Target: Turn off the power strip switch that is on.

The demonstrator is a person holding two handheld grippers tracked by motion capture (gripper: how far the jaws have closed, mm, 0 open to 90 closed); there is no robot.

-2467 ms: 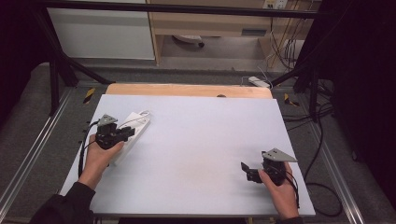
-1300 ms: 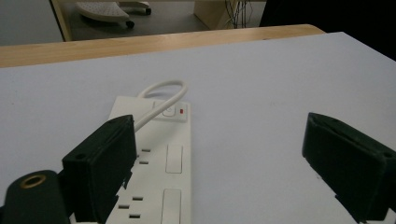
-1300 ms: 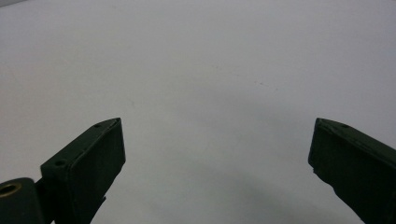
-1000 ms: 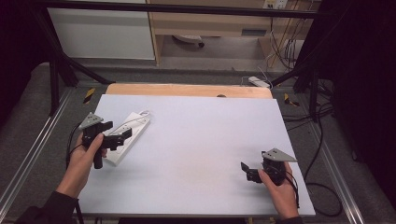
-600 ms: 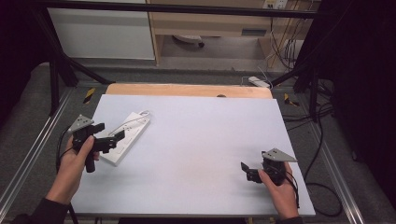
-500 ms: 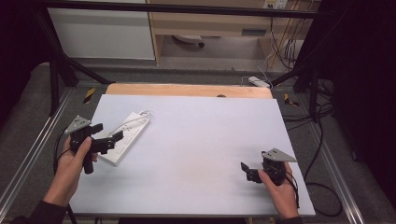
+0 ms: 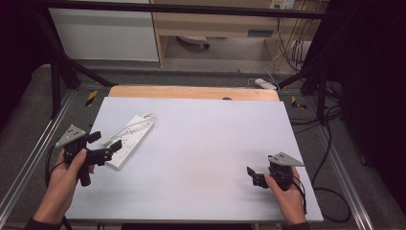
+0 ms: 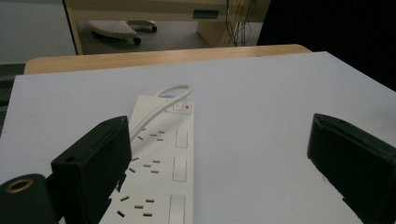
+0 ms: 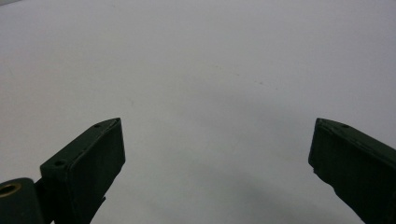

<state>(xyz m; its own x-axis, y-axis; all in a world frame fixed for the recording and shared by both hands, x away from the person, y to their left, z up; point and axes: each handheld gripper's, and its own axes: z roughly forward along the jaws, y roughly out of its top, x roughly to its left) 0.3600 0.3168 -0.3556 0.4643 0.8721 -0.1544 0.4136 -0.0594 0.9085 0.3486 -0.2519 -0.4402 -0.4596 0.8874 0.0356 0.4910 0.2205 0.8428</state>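
Power strip (image 7: pixel 130 140) lies at the white table's (image 7: pixel 206 143) nine o'clock, released; the left gripper (image 7: pixel 106 147) has retreated toward eight o'clock, jaws spread, while the right gripper (image 7: pixel 253 175) stays wide at four o'clock.

We look along the right gripper (image 9: pixel 215 172), a pair of matte black, blocky jaws rising from the bottom corners. We note the jaws stand wide apart with nothing between them. The left jaw shows small screw holes on its upper face and a brass-ringed hole at its base. Beneath and beyond lies the plain pale grey-white table surface (image 9: pixel 210 79), smooth, with a faint soft shadow between the jaws.
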